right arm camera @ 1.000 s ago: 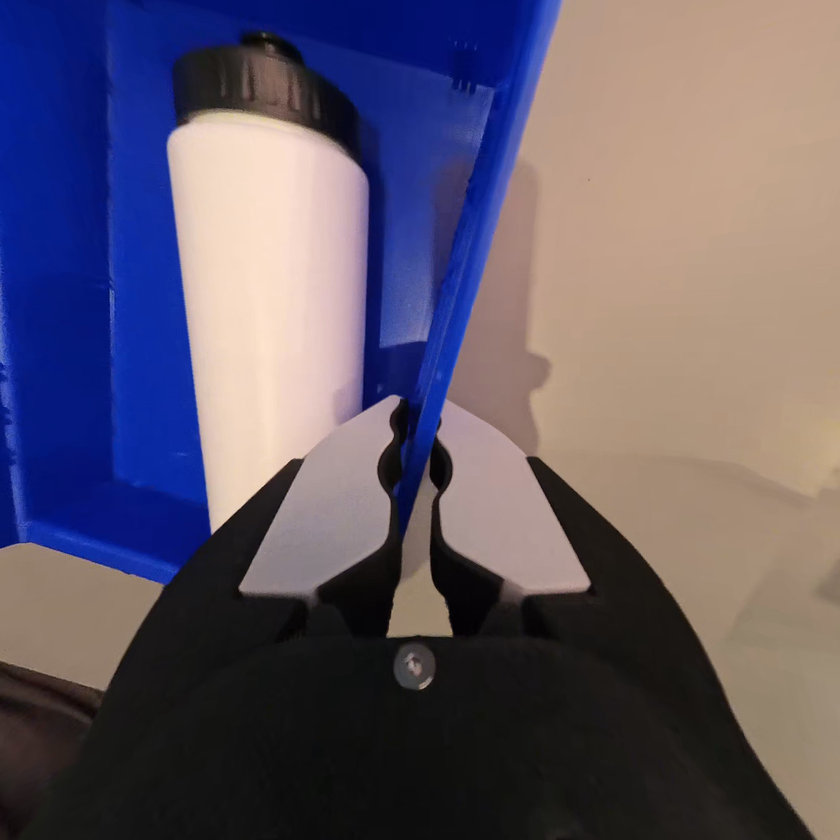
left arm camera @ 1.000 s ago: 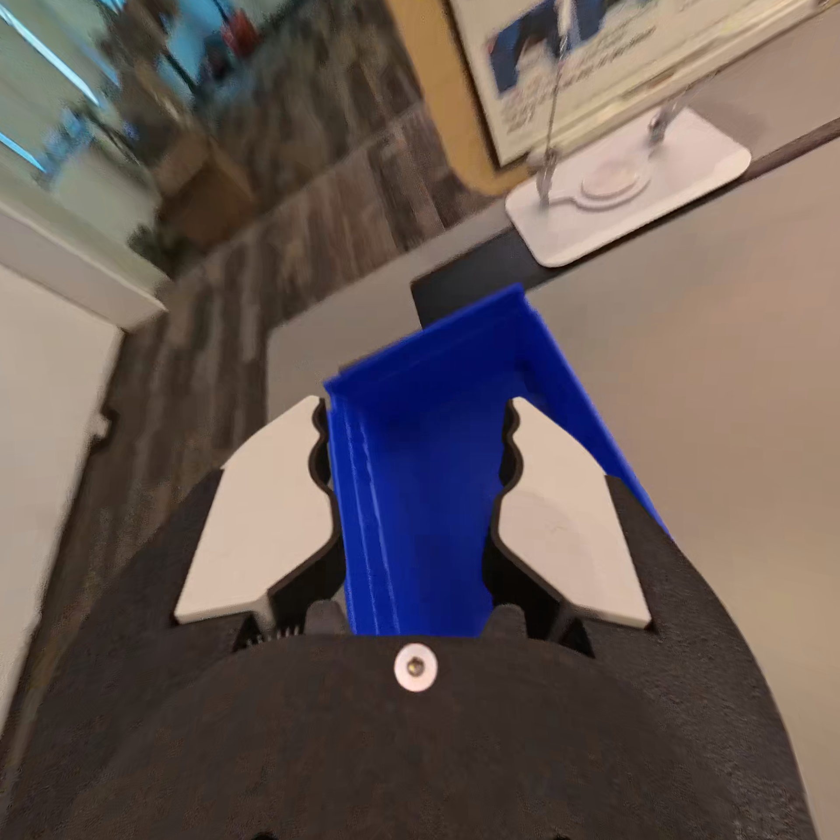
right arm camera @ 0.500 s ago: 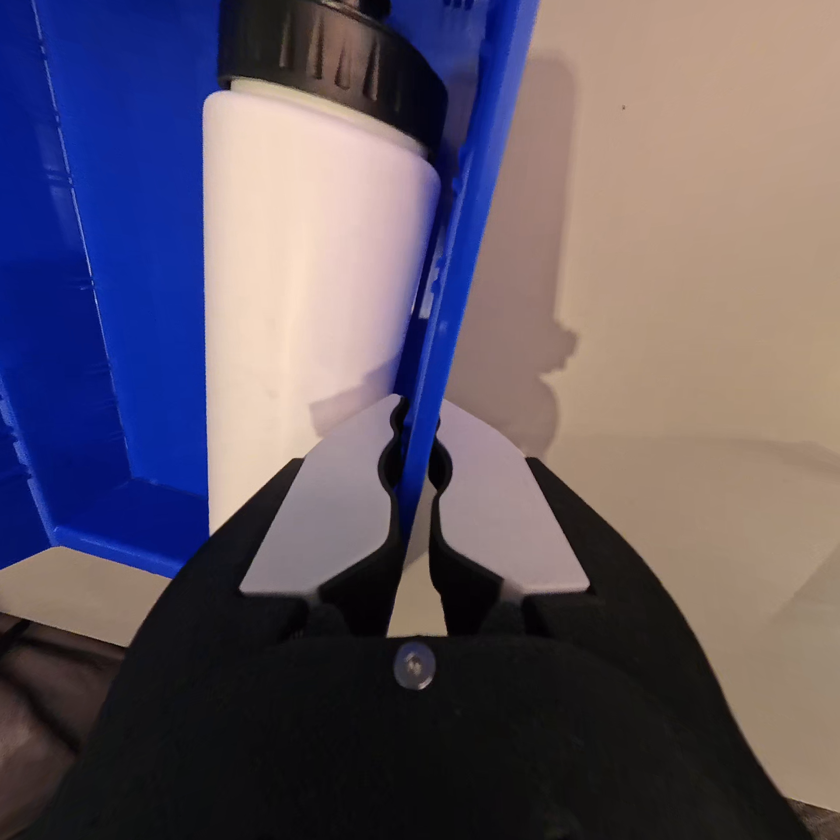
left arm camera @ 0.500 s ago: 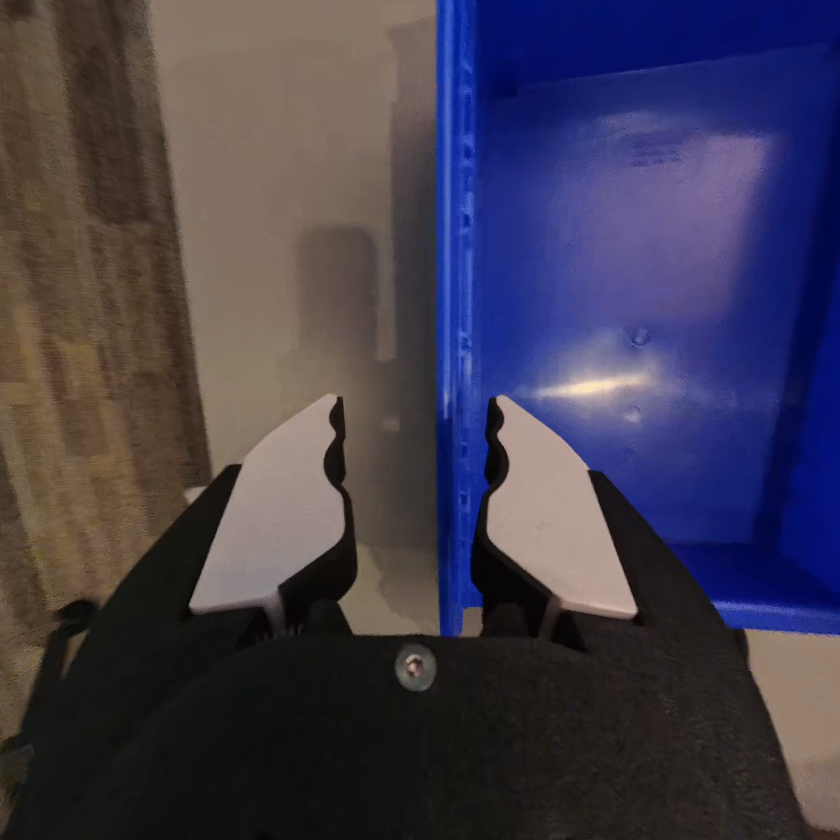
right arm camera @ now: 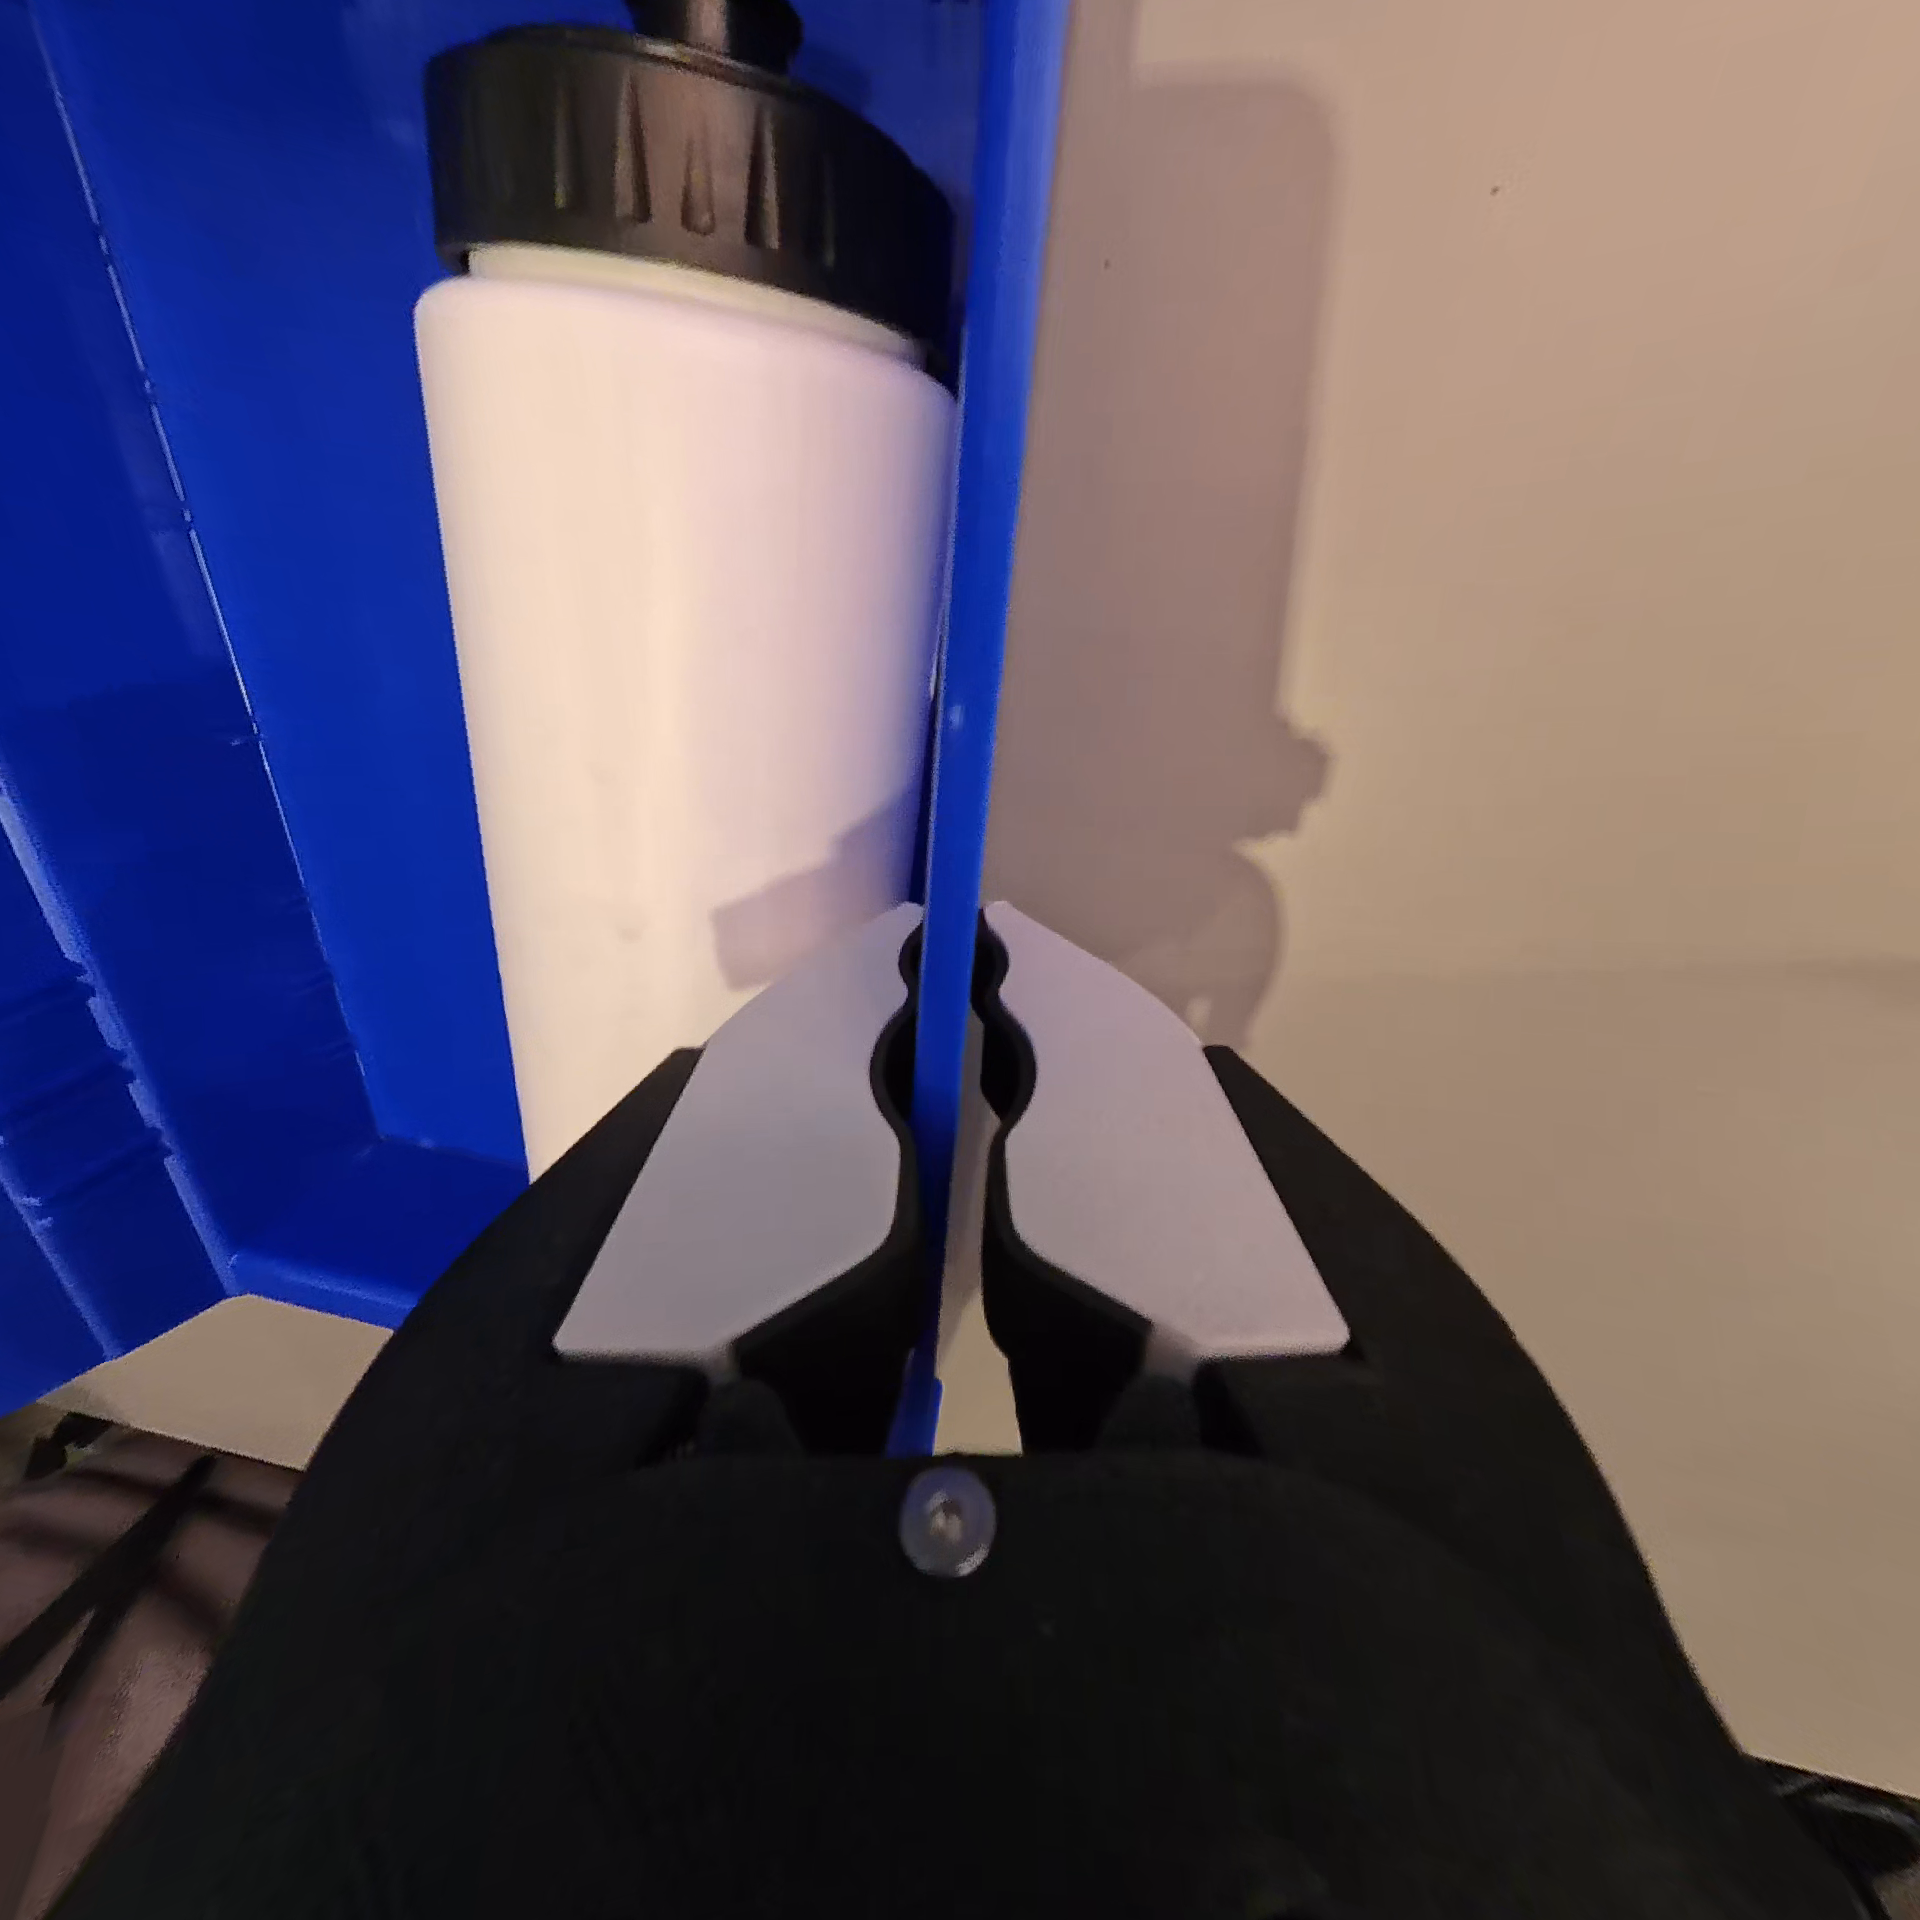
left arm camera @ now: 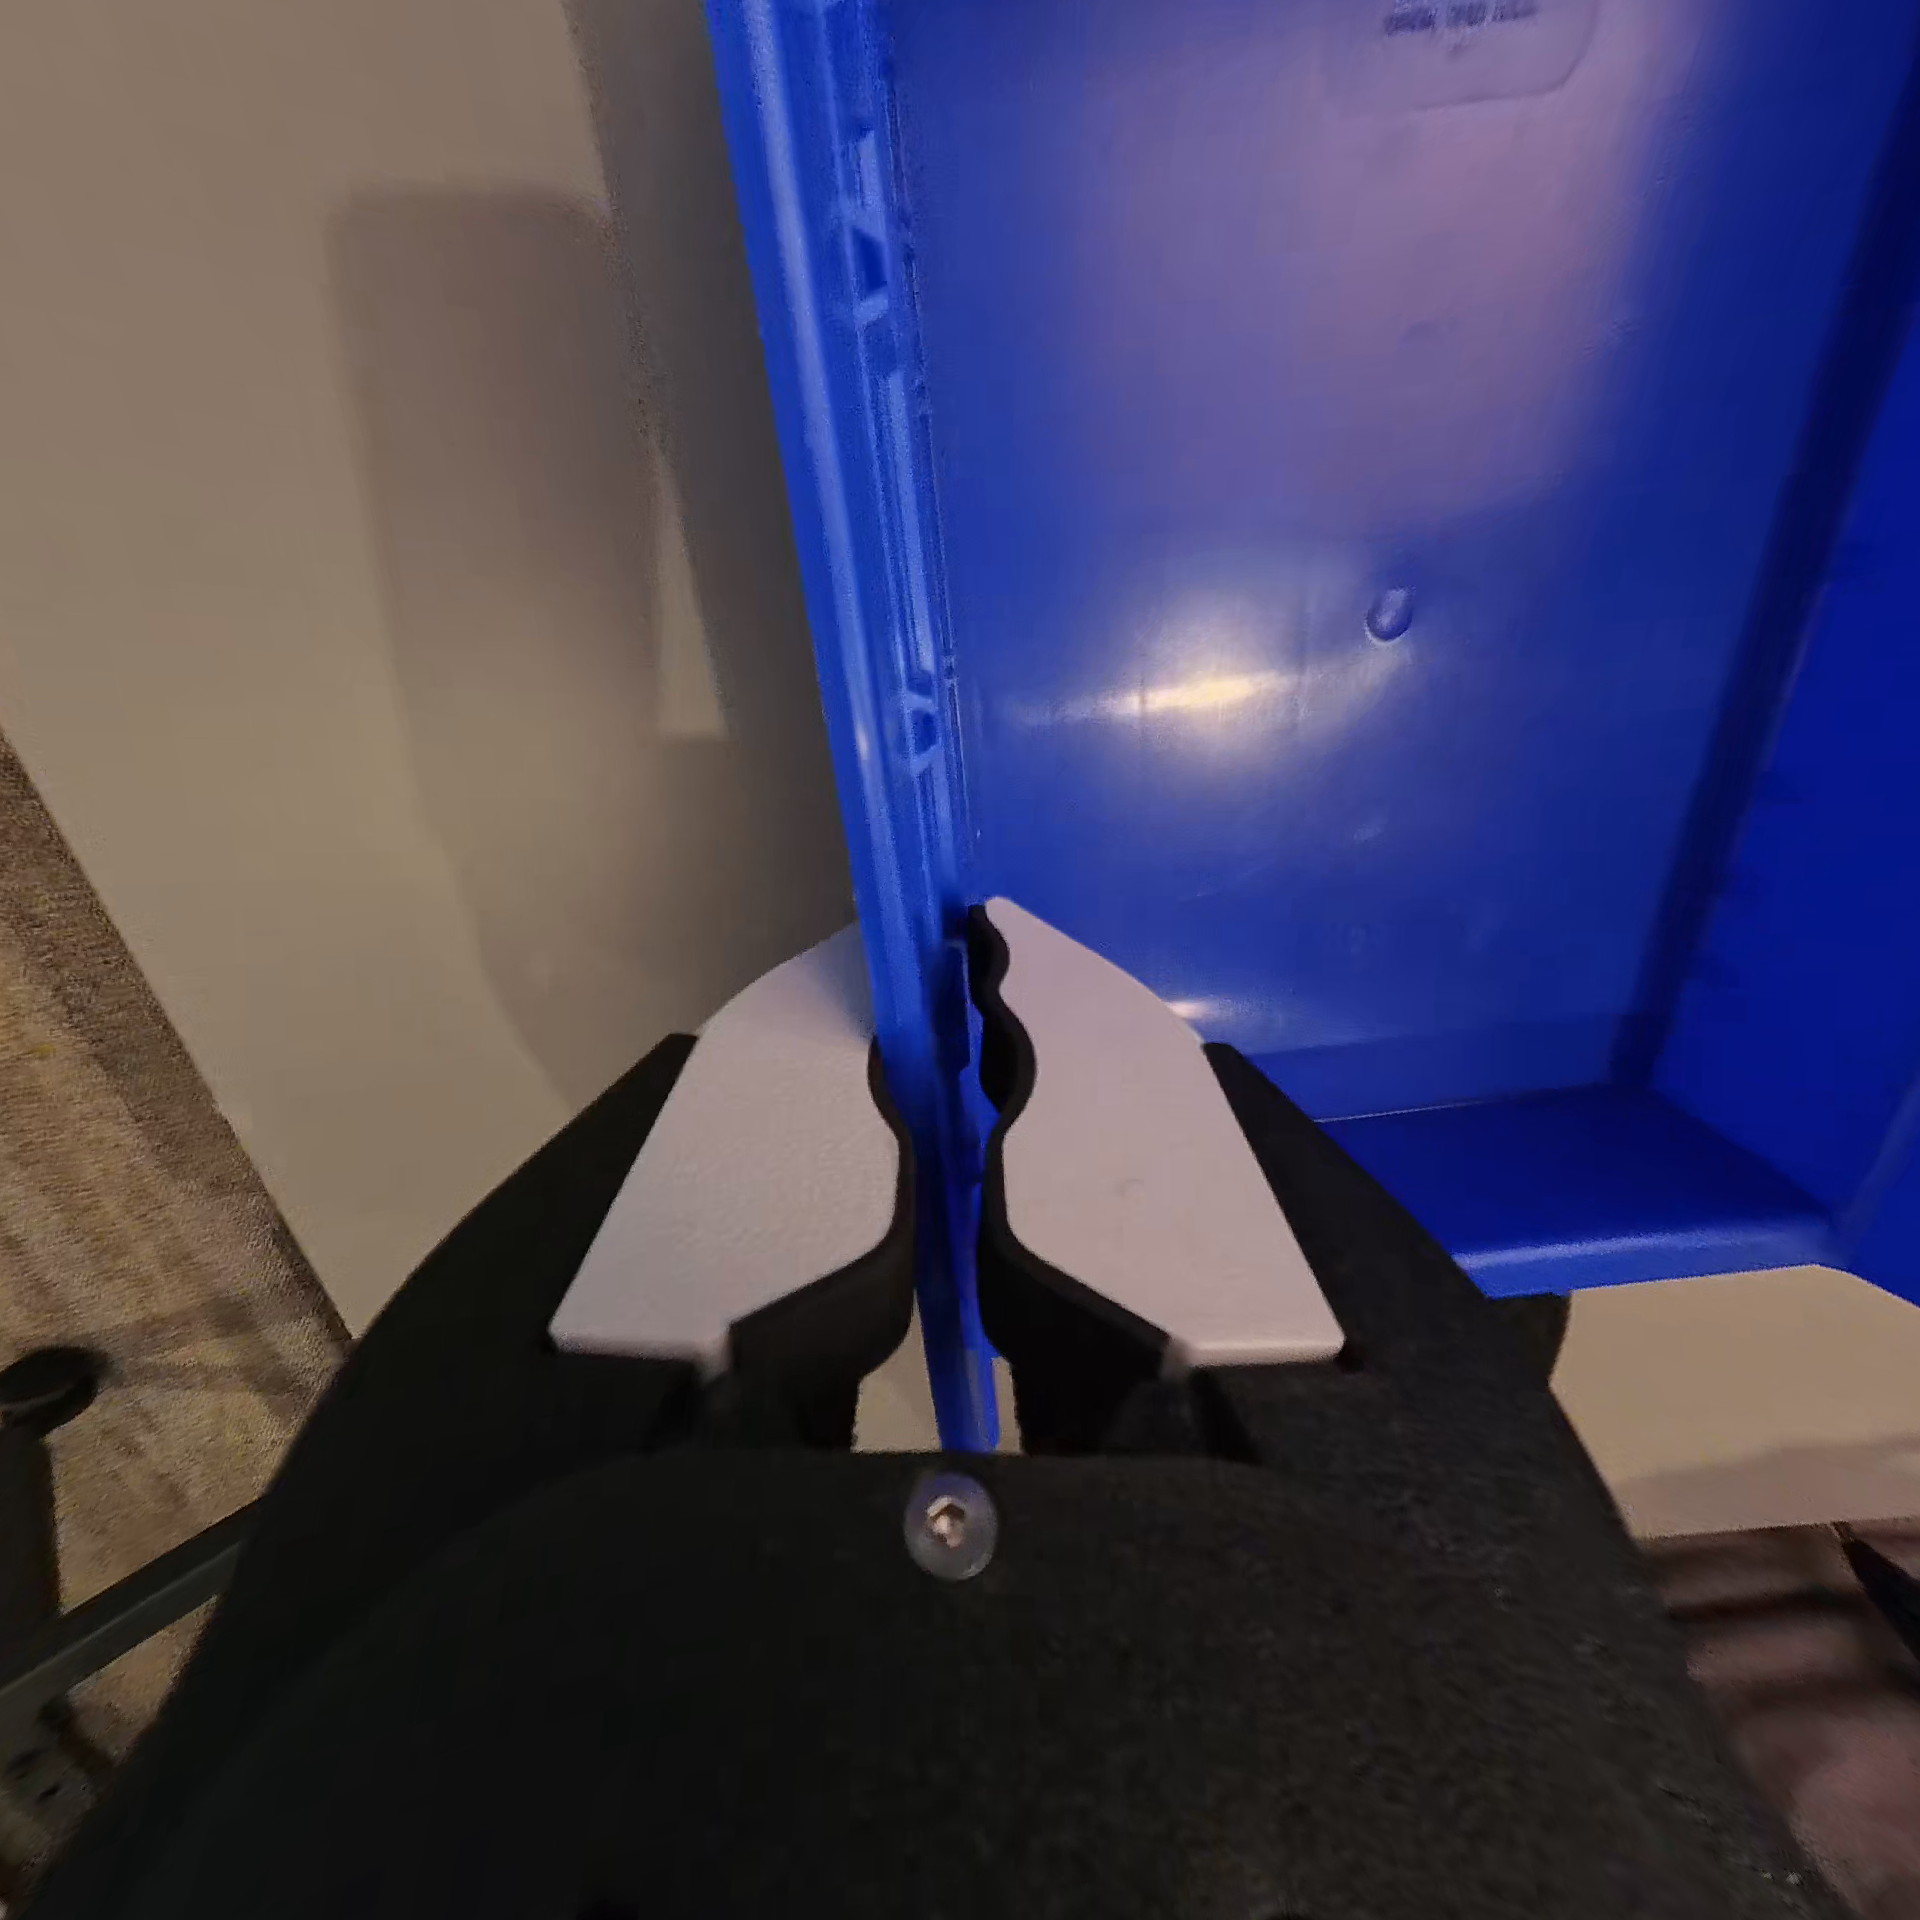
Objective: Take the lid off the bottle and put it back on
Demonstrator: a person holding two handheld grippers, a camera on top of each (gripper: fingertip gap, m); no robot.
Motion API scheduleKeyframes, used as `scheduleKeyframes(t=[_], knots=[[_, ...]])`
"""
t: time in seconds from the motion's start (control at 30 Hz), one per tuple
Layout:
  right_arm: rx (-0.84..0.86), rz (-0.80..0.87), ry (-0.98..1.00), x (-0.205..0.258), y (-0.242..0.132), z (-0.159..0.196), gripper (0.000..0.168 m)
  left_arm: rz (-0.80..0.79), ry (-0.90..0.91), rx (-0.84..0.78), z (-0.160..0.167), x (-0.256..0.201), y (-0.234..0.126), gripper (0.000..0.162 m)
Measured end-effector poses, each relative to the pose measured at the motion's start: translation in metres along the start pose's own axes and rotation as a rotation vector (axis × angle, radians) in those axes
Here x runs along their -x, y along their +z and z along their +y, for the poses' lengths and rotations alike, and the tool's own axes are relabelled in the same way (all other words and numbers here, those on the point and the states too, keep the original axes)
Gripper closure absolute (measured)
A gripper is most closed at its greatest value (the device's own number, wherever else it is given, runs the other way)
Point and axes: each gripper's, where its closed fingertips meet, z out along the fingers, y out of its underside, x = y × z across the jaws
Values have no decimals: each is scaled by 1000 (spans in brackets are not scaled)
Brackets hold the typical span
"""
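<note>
A white bottle with a black ribbed lid lies inside a blue plastic bin, against its right wall. My right gripper is shut on that right wall, beside the bottle's lower end. In the left wrist view my left gripper is shut on the bin's left wall. The bin's floor on that side holds nothing that I can see. The bottle is out of sight in the left wrist view.
The bin rests on a beige table, which also shows in the left wrist view. Carpeted floor lies past the table's left edge. A dark chair base stands at lower left.
My left gripper swung down over the bin's left wall and shut on it. The bottle has slid closer to the right wall in the right wrist view.
</note>
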Motion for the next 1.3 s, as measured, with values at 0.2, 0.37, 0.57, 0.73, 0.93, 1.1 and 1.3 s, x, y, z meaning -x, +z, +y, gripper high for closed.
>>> scheduleKeyframes(t=[0.2,0.37,0.57,0.73,0.93,1.1,1.3], knots=[[49,9,-31,29,6,-1,161,20,120,56,1,-40,1,153],[73,19,-39,56,11,-2,161,1,242,75,-5,-81,4,146],[113,40,-65,85,17,4,161,-57,320,84,-8,-116,6,141],[121,54,-101,110,21,7,160,-108,399,90,-6,-142,8,134],[134,40,-108,144,28,9,160,-144,471,72,-7,-170,10,129],[202,49,-151,165,35,11,160,-166,519,94,2,-181,9,119],[220,39,-173,168,47,-6,158,-190,561,108,8,-188,9,111]])
